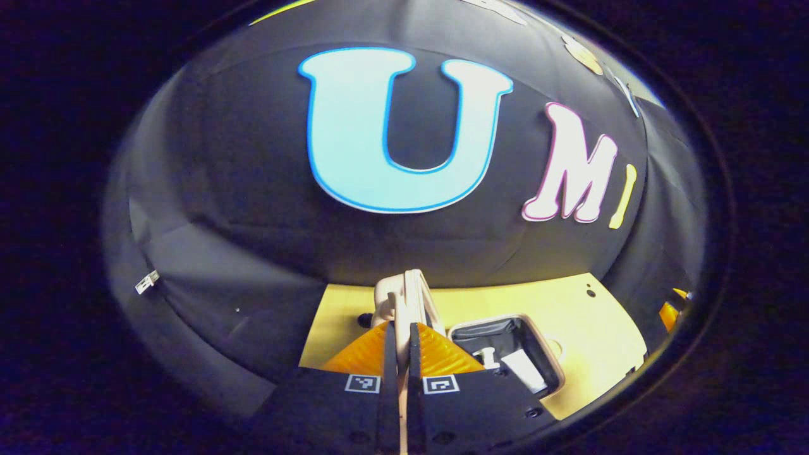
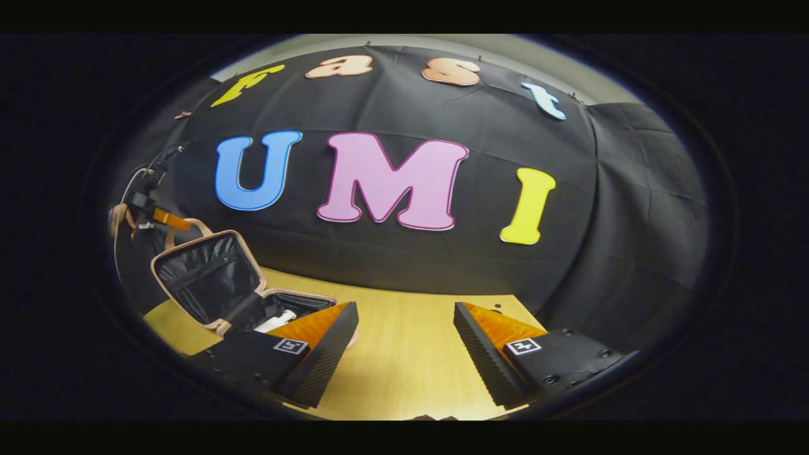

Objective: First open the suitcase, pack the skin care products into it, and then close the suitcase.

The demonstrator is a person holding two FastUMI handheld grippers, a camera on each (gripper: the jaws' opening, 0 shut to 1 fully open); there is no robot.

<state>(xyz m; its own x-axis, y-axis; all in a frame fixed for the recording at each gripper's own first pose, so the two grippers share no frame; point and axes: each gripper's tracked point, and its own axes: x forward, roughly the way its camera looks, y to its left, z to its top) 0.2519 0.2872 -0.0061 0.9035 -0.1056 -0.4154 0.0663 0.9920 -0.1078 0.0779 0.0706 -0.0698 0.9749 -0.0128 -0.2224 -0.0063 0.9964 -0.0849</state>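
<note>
The pink suitcase (image 2: 208,278) lies open at the table's left, with its black-lined lid upright. In the left gripper view the lid (image 1: 414,297) appears edge-on, and my left gripper (image 1: 399,335) is shut on its upper rim by the handle. The same gripper (image 2: 148,212) shows at the lid's top corner in the right gripper view, with a hand behind it. White skin care products (image 1: 521,370) lie in the suitcase base (image 1: 556,360), and one of them (image 2: 277,321) shows past my finger. My right gripper (image 2: 404,354) hangs open over bare table, right of the suitcase, holding nothing.
The light wooden table (image 2: 404,328) stretches right of the suitcase, with free room between my right fingers. Black cloth walls close in behind and on both sides. A small dark hole (image 1: 590,292) marks the tabletop behind the base.
</note>
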